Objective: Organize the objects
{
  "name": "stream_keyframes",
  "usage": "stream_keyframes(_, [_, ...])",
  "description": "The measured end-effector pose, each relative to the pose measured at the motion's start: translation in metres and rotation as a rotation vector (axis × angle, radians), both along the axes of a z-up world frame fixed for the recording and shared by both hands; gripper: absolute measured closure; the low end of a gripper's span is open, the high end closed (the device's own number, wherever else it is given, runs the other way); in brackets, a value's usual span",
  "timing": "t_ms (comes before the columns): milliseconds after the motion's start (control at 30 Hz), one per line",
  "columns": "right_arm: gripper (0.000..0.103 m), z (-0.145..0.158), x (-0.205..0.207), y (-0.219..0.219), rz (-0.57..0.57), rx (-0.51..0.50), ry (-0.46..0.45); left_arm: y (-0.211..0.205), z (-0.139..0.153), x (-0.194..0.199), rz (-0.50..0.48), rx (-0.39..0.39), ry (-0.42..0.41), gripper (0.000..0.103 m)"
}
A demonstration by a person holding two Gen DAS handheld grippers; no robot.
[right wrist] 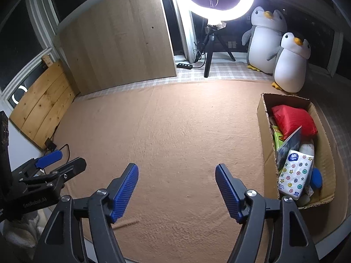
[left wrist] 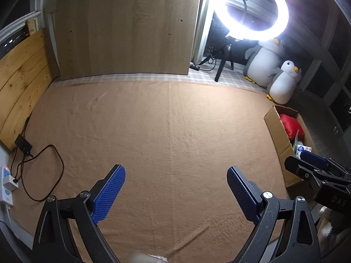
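A cardboard box (right wrist: 264, 129) stands on the tan cloth (right wrist: 175, 131) at the right. It holds a red bag (right wrist: 294, 118), a patterned tissue pack (right wrist: 295, 173), a blue thing (right wrist: 316, 178) and other items. The box also shows in the left wrist view (left wrist: 277, 135). My right gripper (right wrist: 176, 171) is open and empty above the cloth, left of the box. My left gripper (left wrist: 176, 173) is open and empty over the cloth's middle. Each gripper shows at the edge of the other's view, the left one (right wrist: 57, 162) and the right one (left wrist: 307, 160).
Two plush penguins (right wrist: 289, 65) stand behind the box. A ring light on a tripod (right wrist: 210, 50) stands at the back. A wooden panel (right wrist: 122, 35) and pine boards (right wrist: 43, 105) line the back left. A power strip and cables (left wrist: 28, 166) lie at the left.
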State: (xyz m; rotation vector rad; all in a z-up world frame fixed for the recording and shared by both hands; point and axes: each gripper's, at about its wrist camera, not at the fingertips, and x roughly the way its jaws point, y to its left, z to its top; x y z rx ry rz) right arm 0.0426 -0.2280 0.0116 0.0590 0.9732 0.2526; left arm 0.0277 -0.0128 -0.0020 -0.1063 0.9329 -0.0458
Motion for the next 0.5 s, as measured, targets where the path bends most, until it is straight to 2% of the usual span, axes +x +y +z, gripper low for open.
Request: stream_keyframes(500, [0.03,-0.0004,-0.0004,0.0003,-0.006,-0.005,0.002,0.0025,0.0055,0.0025,0.02,0.019,-0.016,0.007])
